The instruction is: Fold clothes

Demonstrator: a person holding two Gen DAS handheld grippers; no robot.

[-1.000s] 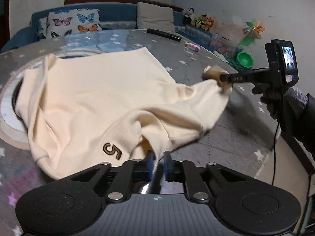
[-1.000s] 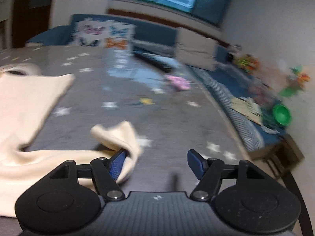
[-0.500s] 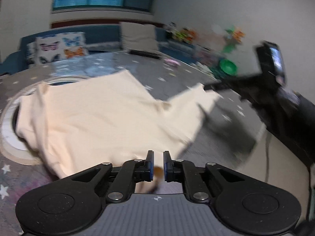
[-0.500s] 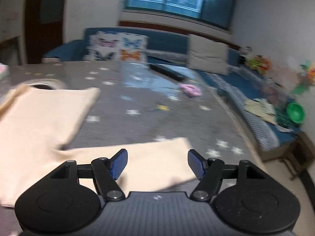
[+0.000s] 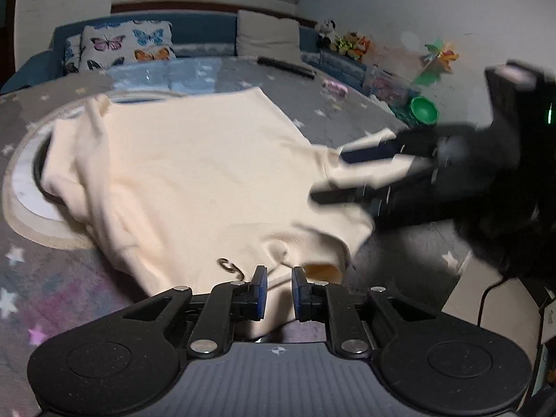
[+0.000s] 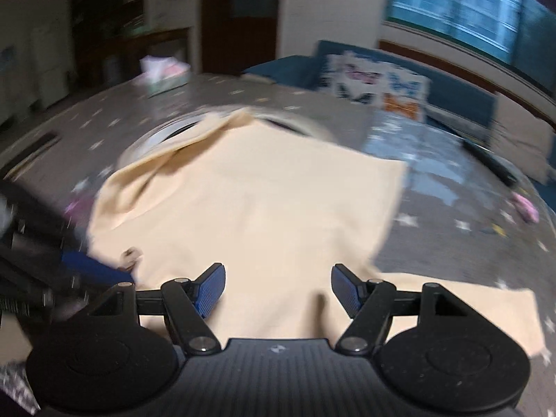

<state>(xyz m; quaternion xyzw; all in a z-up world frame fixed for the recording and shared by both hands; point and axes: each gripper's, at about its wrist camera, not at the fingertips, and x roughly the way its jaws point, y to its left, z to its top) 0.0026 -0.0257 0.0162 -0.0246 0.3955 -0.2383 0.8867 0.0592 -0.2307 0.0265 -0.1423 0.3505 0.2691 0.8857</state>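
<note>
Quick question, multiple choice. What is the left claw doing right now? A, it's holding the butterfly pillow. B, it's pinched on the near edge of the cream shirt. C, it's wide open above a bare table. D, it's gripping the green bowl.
B: the left claw has its jaws nearly together with the near edge of the cream shirt running down between them.

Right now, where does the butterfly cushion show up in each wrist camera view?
Left wrist view: the butterfly cushion sits upper left, on the blue sofa behind the table.
Right wrist view: the butterfly cushion sits upper right, blurred, on the same sofa below the window.
Shared landmark: the cream shirt spread over the star-print tablecloth, in front of the cushion in both views.
</note>
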